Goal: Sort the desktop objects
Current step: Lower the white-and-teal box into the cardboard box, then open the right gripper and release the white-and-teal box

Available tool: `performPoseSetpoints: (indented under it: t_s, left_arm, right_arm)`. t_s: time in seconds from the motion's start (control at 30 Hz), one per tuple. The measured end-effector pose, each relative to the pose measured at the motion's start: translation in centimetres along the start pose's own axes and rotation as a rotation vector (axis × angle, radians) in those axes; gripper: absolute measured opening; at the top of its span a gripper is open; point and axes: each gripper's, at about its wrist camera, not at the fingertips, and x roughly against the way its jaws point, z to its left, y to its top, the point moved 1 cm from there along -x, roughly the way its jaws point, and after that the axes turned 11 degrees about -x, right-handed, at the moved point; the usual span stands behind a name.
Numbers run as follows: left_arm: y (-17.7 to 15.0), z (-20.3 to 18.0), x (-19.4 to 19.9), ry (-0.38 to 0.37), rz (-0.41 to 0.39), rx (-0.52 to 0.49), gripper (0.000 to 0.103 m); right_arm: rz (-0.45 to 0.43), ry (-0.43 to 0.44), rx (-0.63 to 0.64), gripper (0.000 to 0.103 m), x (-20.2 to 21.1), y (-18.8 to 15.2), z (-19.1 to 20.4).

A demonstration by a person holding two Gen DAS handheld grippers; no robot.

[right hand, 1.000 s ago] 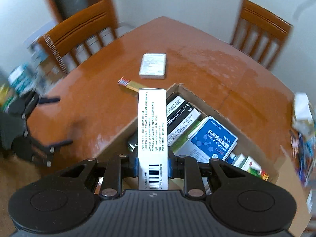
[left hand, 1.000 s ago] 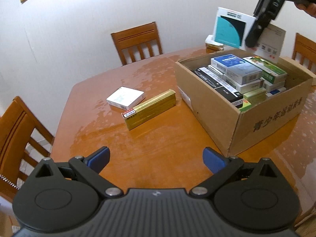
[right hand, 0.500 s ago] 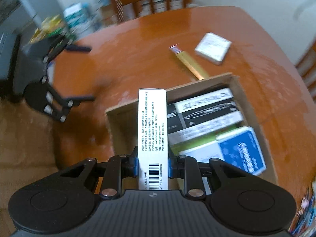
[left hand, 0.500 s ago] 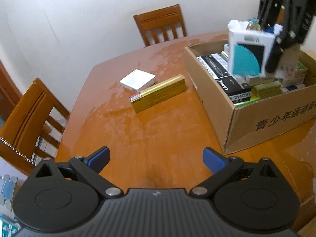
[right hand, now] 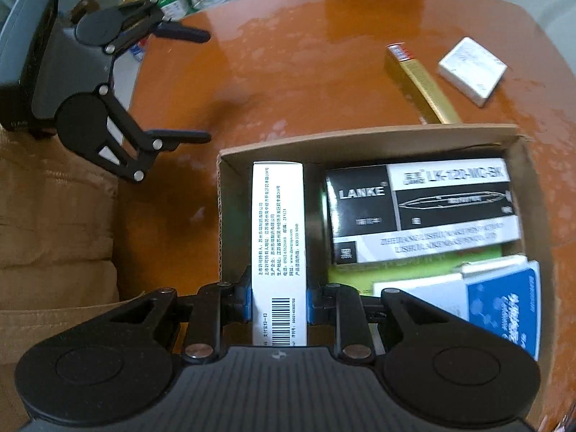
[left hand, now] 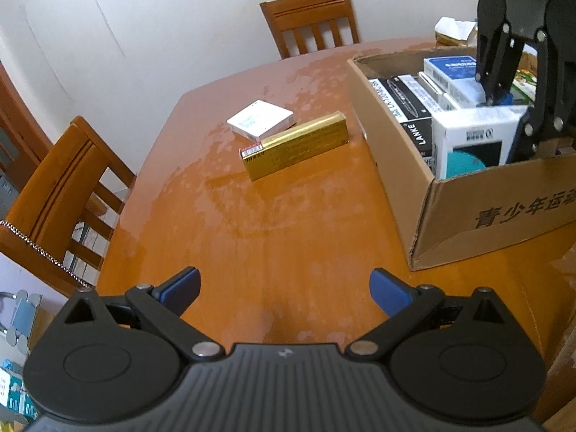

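Observation:
My right gripper [right hand: 279, 302] is shut on a white box [right hand: 279, 244] with a barcode, whose face shows a teal circle [left hand: 468, 144]. The box stands upright and is lowered into the corner of the open cardboard carton [right hand: 360, 138] nearest my left gripper, beside a black LANKE box [right hand: 414, 198]. My left gripper [left hand: 284, 288] hangs open over the bare table in front of the carton [left hand: 486, 216], with nothing between its blue pads. On the table beyond it lie a long gold box [left hand: 295, 149] and a flat white box [left hand: 261, 120], side by side.
The carton holds several boxes, among them a blue one [right hand: 504, 298]. Wooden chairs stand at the table's far side [left hand: 309, 18] and left edge [left hand: 61, 187]. The left gripper [right hand: 180, 86] shows over the table's edge in the right wrist view.
My right gripper has rolled and come down, bringing the white box from above the carton into its corner. My left gripper has shifted slightly and tilted; it stays open.

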Motion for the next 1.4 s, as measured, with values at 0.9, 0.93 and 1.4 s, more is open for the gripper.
performPoseSetpoints:
  t_s: [0.9,0.93,1.4]
  left_arm:
    - [-0.4,-0.3,-0.5,0.01,0.025,0.02,0.1]
    - [-0.4,-0.2,-0.5,0.01,0.024,0.019,0.1]
    - [-0.2,0.0,-0.2,0.014,0.012,0.029,0.1]
  right_arm:
    - [0.026,0.059,0.013,0.03,-2.4,1.6,-0.7]
    - [0.024,0.06,0.013,0.031,-2.4,1.6,-0.7]
    - [-0.067,0.051,-0.079,0.042,1.5,1.1,-2.3]
